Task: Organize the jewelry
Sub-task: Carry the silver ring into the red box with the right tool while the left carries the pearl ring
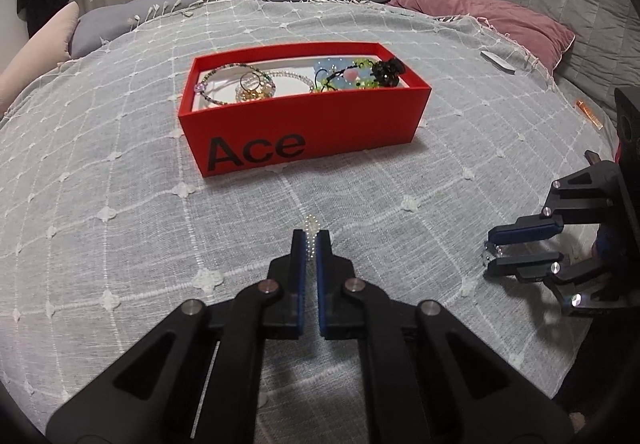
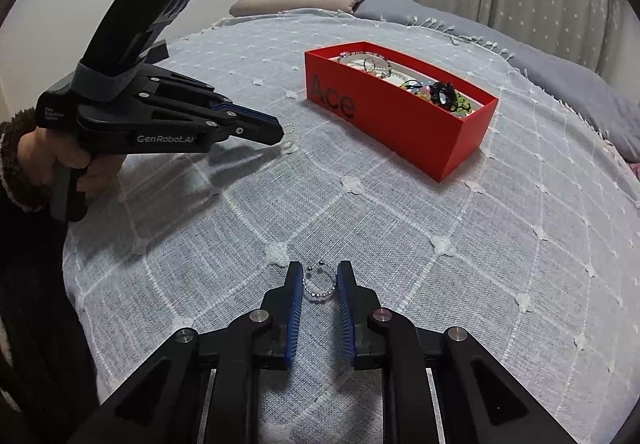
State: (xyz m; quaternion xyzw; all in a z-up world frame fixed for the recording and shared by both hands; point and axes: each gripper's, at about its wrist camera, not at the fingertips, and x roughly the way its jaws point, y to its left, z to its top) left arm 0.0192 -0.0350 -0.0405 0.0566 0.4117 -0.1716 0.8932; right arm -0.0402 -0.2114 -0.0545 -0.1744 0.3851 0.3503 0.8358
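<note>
- Left tongs point(image 1: 311, 240): blue-padded fingers nearly together, clamped on a small pearly bead ring point(image 1: 310, 230), which stands upright and pokes past the tips toward 12 o'clock. In the right wrist view this ring point(image 2: 289, 128) shows at the tip of the left tongs point(image 2: 280, 132), above the bed.
- Right tongs point(image 2: 320, 276): fingers parted around a silver open-ended bead ring point(image 2: 319, 284). The ring sits between the pads; whether the pads touch it, I cannot tell. In the left wrist view the right tongs point(image 1: 490, 254) sit at 3 o'clock, something shiny at their tips.
- Surface: bed with grey woven bedspread point(image 1: 120, 204), white grid stitching.
- At 12 o'clock, further off: red rectangular cardboard box point(image 1: 320, 124), open-topped, marked "Ace", resting on the bedspread. Inside: beaded bracelets point(image 1: 232, 82) on the left, green-beaded pieces and a black flower-shaped ornament point(image 1: 387, 71) on the right.
- Far, at 2 o'clock: mauve pillow point(image 1: 500, 16).
</note>
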